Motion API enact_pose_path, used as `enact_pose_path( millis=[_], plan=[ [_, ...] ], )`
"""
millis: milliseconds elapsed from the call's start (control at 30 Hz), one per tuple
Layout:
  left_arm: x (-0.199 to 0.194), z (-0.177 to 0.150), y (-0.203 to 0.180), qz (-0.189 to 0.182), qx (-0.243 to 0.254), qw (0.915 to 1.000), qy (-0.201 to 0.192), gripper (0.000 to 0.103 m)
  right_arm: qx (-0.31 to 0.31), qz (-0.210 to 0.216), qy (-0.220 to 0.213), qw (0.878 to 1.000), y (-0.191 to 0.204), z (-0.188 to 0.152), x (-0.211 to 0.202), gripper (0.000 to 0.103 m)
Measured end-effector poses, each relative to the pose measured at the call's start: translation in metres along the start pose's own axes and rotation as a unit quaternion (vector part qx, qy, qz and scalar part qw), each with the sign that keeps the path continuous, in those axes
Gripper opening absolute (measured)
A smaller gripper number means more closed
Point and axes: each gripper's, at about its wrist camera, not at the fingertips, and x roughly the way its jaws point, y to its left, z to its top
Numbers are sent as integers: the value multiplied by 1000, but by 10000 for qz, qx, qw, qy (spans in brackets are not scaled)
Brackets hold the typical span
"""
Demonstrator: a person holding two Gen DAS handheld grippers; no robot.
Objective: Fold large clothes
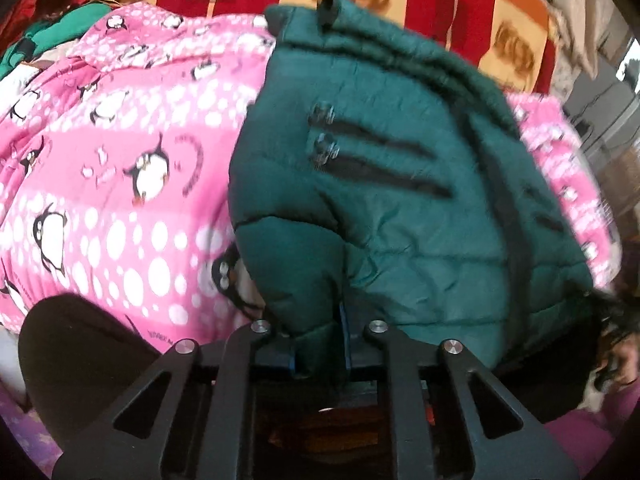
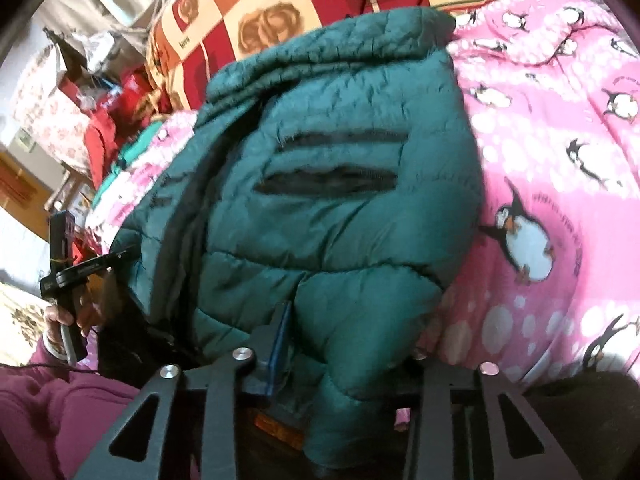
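Observation:
A dark green puffer jacket (image 1: 400,220) with two black zip pockets lies bunched on a pink penguin-print blanket (image 1: 120,160). My left gripper (image 1: 320,344) is at the jacket's near edge, with its blue pads (image 1: 346,340) pinching a fold of it. In the right wrist view the same jacket (image 2: 340,220) fills the middle. My right gripper (image 2: 348,350) is shut on a thick roll of its near edge; one blue pad (image 2: 280,340) shows and the other finger is under the cloth. The left gripper's handle (image 2: 66,272) shows at the far left, held by a hand.
The pink blanket (image 2: 560,160) spreads under and beside the jacket. Behind it lies a red and cream rose-patterned cover (image 1: 440,0). A dark cloth mass (image 1: 80,352) sits near my left gripper. A maroon sleeve (image 2: 60,400) and cluttered room edge (image 2: 80,92) are at the left.

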Motion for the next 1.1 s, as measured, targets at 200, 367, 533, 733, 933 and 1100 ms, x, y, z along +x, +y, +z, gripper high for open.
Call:
enact_pose_path(
  millis=[200,367,533,733,933,1100],
  plan=[
    [-44,35,-8,-223,-17,9966,-794,13,-142,326,-688,9970,7,32,-33,30],
    [-54,71,-11,-301,-92,9931,-1133,13,-164,245,-1196,9924,12,65,-46,30],
    [-56,101,-13,-263,-230,9888,-1451,13,-78,208,-1674,9856,10,102,-51,30],
    [-47,144,-17,-93,-366,9841,-1734,13,60,32,-1966,9805,2,149,-44,30],
    [-16,196,-22,293,-549,9805,-1864,13,401,-228,-2271,9728,-13,201,-27,30],
    [16,239,-17,547,-764,9790,-1809,13,675,-233,-2277,9711,-38,245,-2,30]
  ],
)
